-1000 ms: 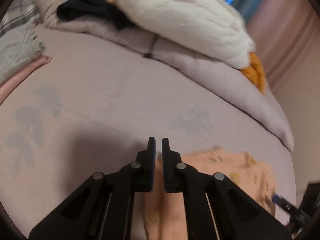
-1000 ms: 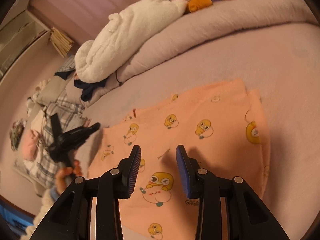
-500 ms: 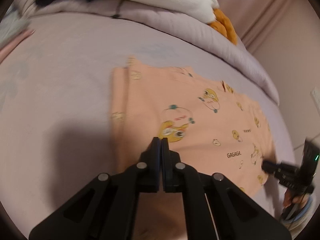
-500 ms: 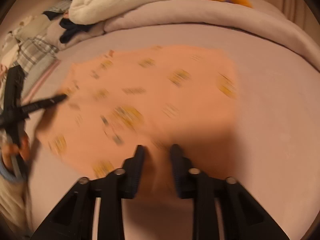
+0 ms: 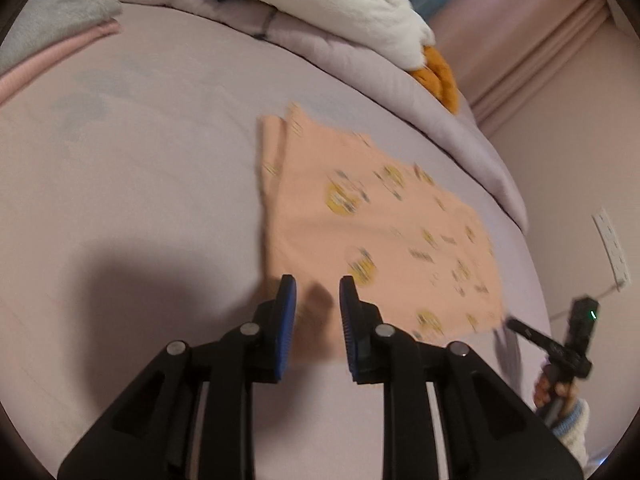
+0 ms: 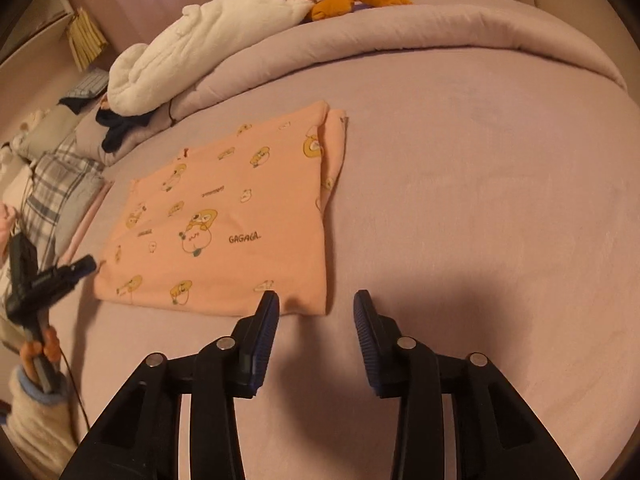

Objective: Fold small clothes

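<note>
A folded peach cotton garment printed with yellow cartoon ducks (image 6: 224, 220) lies flat on the mauve bedsheet (image 6: 480, 184). Left gripper (image 5: 317, 284) and right gripper (image 6: 316, 300) hover at its near edge, jaws spread, empty. The left view's print is motion-blurred

Right wrist view, centre left of the frame: the peach garment (image 6: 224, 216) bears the printed word "GAGAGA" beside a cartoon figure. Smaller print elsewhere on the fabric is too small to read.
</note>
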The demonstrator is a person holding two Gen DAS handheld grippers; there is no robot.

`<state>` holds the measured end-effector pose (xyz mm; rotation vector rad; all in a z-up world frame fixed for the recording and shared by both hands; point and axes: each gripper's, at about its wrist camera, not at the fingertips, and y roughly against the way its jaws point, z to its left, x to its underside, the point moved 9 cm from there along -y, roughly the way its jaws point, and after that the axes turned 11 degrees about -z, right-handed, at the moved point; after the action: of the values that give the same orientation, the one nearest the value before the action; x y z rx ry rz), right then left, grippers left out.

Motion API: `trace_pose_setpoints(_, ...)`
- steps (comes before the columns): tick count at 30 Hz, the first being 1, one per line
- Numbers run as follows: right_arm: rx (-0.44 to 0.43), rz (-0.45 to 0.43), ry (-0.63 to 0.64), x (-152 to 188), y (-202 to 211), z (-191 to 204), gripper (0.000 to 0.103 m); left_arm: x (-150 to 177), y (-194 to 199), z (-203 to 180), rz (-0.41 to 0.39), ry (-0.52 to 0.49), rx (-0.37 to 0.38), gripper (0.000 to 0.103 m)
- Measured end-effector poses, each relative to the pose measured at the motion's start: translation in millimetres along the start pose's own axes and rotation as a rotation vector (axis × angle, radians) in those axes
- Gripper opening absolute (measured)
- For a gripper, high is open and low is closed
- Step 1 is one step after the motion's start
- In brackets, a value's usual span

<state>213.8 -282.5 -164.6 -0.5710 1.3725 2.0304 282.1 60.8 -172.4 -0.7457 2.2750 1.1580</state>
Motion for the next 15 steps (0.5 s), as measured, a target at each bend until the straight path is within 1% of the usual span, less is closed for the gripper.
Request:
trace_pose_setpoints(2, -0.034, 0.004, -0.007, -0.5, -8.6, 5.5, 0.038, 12.7, -3.6, -10.4, 0.027, -0.026, 0.016, 0.021)
trace_pose_setpoints(4, -0.058, 0.016, 0.006, 2.1, -13.5, 9.7, 0.038, 23.0, -9.5, -11.4, 0.052, -0.028, 0.007, 0.021)
trace_pose_setpoints(5, -0.050, 0.019, 0.015, 3.2, -17.2, 11.5, 0.035, 26.3, -12.8, -6.5, 0.064, -0.020, -0.013, 0.021)
trace_pose_setpoints(6, -0.041, 0.023, 0.026, 5.0, -18.6, 10.2, 0.018, 28.8, -14.4, -2.5, 0.068, -0.013, -0.025, 0.018)
trace_pose_setpoints(7, -0.026, 0.026, 0.031, 6.1, -17.7, 10.9, 0.013, 29.7, -14.6, -0.1, 0.065, 0.002, -0.020, 0.017)
trace_pose_setpoints(9, -0.008, 0.022, 0.025, 6.3, -12.7, 6.0, 0.010, 28.3, -12.9, 4.1, 0.060, 0.029, -0.013, 0.017)
trace_pose_setpoints(11, 0.039, 0.024, 0.042, 6.8, -8.8, 0.3, 0.009, 29.1, -10.2, 5.3, 0.056, 0.027, -0.019, 0.016)
trace_pose_setpoints(14, 0.185, 0.016, 0.071, 3.4, 3.7, -23.2, 0.009, 31.2, -4.6, 6.6, 0.052, 0.023, -0.020, 0.016)
trace_pose_setpoints(15, 0.183, 0.009, 0.065, 2.4, 9.5, -23.3, 0.009, 30.6, -4.1, 7.1, 0.051, 0.028, -0.016, 0.017)
